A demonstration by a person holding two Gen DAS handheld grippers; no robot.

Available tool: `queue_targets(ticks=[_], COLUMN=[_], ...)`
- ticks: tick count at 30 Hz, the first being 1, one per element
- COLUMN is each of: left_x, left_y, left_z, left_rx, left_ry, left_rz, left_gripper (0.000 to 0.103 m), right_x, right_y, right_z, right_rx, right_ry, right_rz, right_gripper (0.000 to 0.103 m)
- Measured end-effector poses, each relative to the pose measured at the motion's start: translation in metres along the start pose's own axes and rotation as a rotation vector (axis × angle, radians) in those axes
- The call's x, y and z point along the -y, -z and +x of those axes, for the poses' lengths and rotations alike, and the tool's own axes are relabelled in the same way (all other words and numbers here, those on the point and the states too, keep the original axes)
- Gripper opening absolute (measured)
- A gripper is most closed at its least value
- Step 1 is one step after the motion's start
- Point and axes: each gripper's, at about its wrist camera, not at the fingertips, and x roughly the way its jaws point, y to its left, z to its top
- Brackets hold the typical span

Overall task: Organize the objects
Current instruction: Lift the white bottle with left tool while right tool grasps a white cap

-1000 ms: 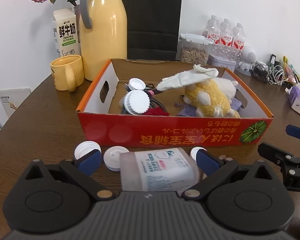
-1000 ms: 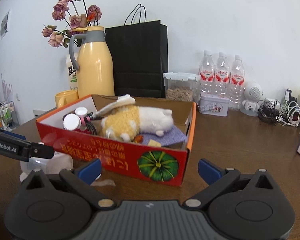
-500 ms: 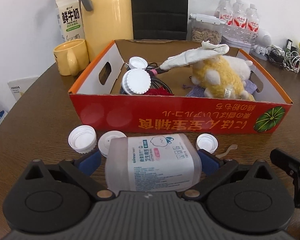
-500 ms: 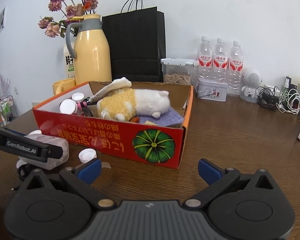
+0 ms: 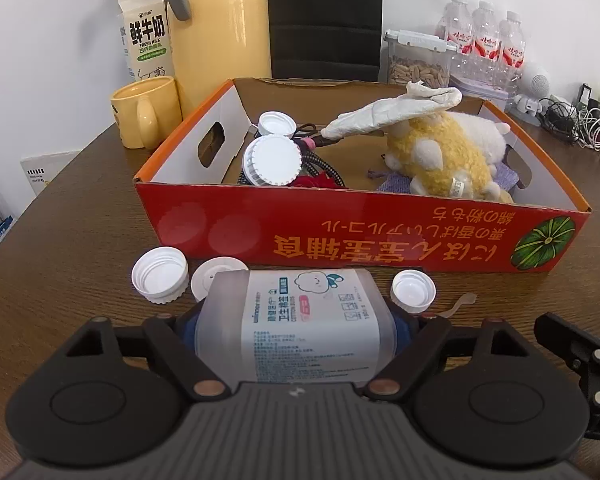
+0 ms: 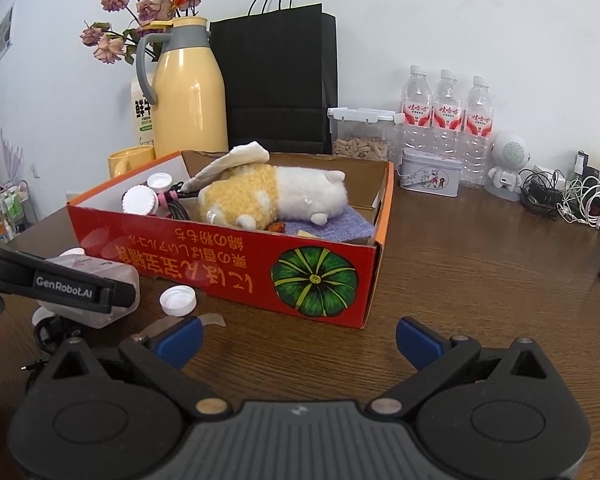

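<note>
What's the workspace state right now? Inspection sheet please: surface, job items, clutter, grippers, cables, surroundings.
Surface: dark wooden table.
Job's things: translucent cotton-swab container, on its side; red cardboard box holding plush toy, white-lidded jars, purple cloth; three loose white caps on the table in front of the box.
Clutter: yellow mug, yellow thermos, milk carton, small tin.
Grippers: left gripper shut on the container; right gripper open, holding nothing.
Cables: tangle of chargers at the table's right rear; braided cord inside the box.
Surroundings: white wall, black paper bag, water bottles, dried flowers.
</note>
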Motion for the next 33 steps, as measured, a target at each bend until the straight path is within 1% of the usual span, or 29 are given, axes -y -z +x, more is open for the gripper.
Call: queue_targets(ticks=[3, 10, 14, 20, 23, 28, 33], left_x=[-0.002, -0.007, -0.019, -0.044, -0.056, -0.076, -0.095], left_y=[0.0, -0.002, -0.004, 0.0, 0.004, 0.012, 0.02], left_z=[-0.004, -0.022, -0.038, -0.058, -0.064, -0.068, -0.072], left_rx=[0.015, 0.069, 0.115, 0.178, 0.199, 0.21, 0.214], left_ry=[0.026, 0.056, 0.066, 0.057, 0.048, 0.038, 0.037], left_rz=[-0.011, -0.015, -0.036, -0.062, -0.066, -0.083, -0.105], left_gripper=[0.084, 0.083, 0.083, 0.083, 0.083, 0.083, 0.083], right_x=[0.0, 0.0, -0.001, -0.006, -0.012, -0.032, -0.056], right_y=[0.0, 0.001, 0.002, 0.003, 0.002, -0.003, -0.011], right_z=[0.001, 0.004, 0.006, 0.006, 0.006, 0.008, 0.026], right_rx=[-0.003, -0.017, -0.026, -0.024, -0.018, -0.016, -0.05], right_ry=[0.0, 0.001, 0.002, -0.009, -0.035, -0.109, -0.175], right_rz=[0.0, -0.001, -0.004, -0.028, -0.047, -0.115, -0.162], right_gripper=[0.103, 0.103, 0.103, 0.103, 0.103, 0.103, 0.103])
